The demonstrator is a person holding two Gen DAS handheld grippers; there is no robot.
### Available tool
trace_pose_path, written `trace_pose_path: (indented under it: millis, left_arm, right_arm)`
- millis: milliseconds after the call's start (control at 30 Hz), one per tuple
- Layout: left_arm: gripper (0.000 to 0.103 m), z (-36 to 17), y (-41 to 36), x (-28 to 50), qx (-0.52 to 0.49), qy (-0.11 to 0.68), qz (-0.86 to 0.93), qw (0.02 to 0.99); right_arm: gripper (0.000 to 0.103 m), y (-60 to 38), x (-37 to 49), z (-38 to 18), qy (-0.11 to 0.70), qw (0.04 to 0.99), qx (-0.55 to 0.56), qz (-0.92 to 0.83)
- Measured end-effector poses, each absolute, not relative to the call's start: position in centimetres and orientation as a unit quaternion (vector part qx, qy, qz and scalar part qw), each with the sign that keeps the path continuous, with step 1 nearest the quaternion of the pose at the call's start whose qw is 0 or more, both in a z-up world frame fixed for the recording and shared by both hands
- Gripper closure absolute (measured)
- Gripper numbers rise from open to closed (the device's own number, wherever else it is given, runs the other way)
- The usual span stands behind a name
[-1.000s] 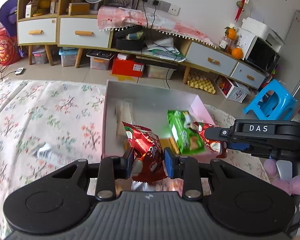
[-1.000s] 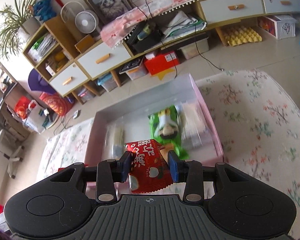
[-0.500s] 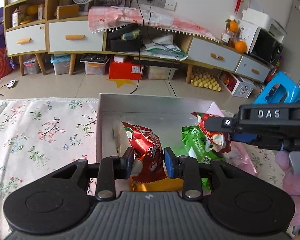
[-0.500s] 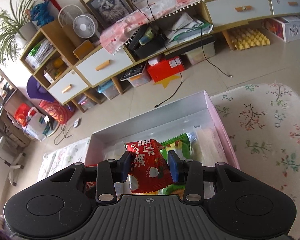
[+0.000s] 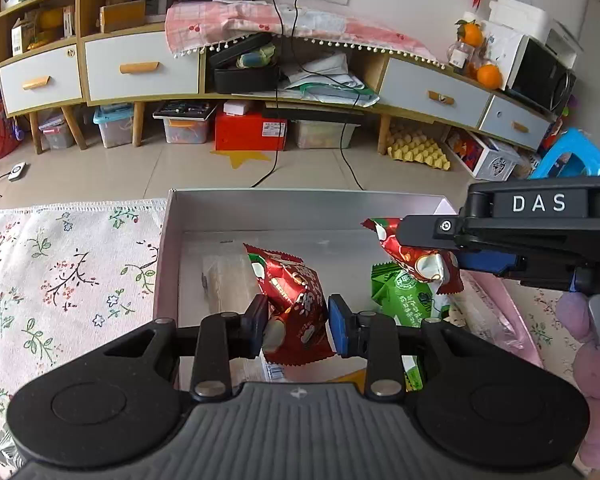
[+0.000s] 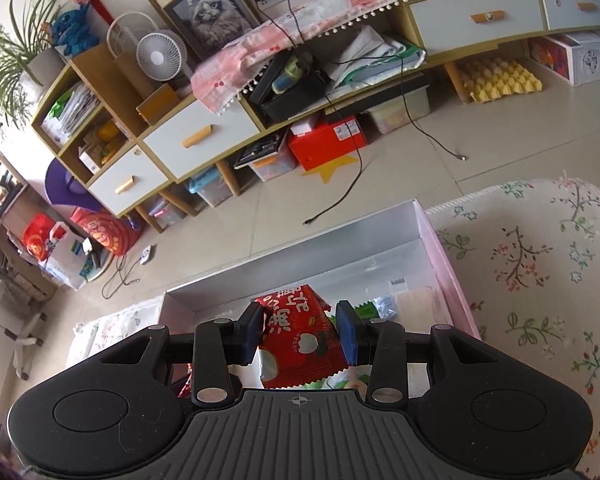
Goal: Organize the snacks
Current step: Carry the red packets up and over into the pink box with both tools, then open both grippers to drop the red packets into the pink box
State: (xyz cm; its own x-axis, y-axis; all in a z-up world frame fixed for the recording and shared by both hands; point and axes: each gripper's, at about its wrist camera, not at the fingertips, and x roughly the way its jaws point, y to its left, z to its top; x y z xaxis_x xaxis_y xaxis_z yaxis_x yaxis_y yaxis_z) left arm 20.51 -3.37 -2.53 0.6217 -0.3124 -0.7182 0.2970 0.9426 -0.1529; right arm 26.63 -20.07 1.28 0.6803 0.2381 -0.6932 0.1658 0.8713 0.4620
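Red snack packets (image 5: 290, 300) (image 6: 300, 338) pinched in my left tongs (image 5: 298, 322) and right tongs (image 6: 298, 334) hang over the box (image 5: 300, 210), where green wafers (image 5: 404, 300) already lie.

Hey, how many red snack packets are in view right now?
2. One red packet is clamped in the left gripper; the other in the right gripper, both over the box. More may be hidden underneath.
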Motion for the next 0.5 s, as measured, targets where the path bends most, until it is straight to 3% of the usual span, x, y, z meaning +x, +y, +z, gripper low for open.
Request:
trace_pose_path:
  millis: [100, 167, 200, 233, 500]
  left_arm:
    - [0.069, -2.75, -3.54, 20.48, -0.005, 0.396, -0.168, 0.903]
    - [0.052, -2.75, -3.52, 20.37, -0.005, 0.391, -0.164, 0.906]
    - [0.047, -2.76, -3.47, 20.37, -0.005, 0.390, -0.162, 0.906]
    - [0.047, -2.76, -3.44, 20.42, -0.005, 0.391, -0.160, 0.906]
    - [0.033, -2.16, -2.86, 20.21, -0.012, 0.393, -0.152, 0.907]
  right_arm:
    - [0.064, -19.57, 26.89, 1.19, 0.399, 0.884, 0.243, 0.025]
    - [0.063, -19.34, 26.88, 1.24, 0.395, 0.885, 0.243, 0.029]
    - [0.057, -19.31, 26.94, 1.25, 0.398, 0.884, 0.246, 0.029]
    - [0.051, -19.29, 26.95, 1.26, 0.400, 0.882, 0.249, 0.029]
    - [0.042, -19.49, 26.17, 2.02, 0.404, 0.880, 0.249, 0.024]
